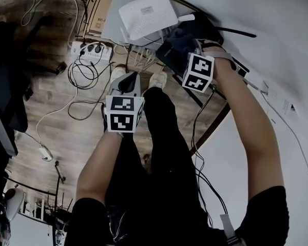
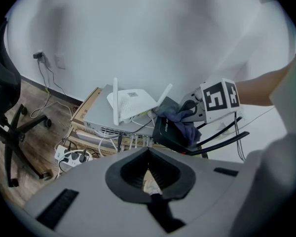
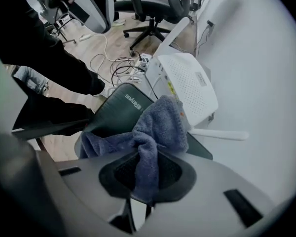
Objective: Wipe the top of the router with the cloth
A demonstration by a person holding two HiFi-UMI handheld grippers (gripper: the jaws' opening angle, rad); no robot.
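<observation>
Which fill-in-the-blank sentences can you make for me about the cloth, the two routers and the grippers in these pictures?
1. Of the left gripper and the right gripper, the cloth is clamped in the ___ one.
2. The cloth rests on the dark router; the other router, beside it, is ___ in colour.
3. The power strip lies on the wooden ___.

Missing words: right; white; floor.

The cloth [image 3: 160,127] hides part of the black router [image 3: 117,106]; its logo [image 3: 131,101] blurs beyond reading.
</observation>
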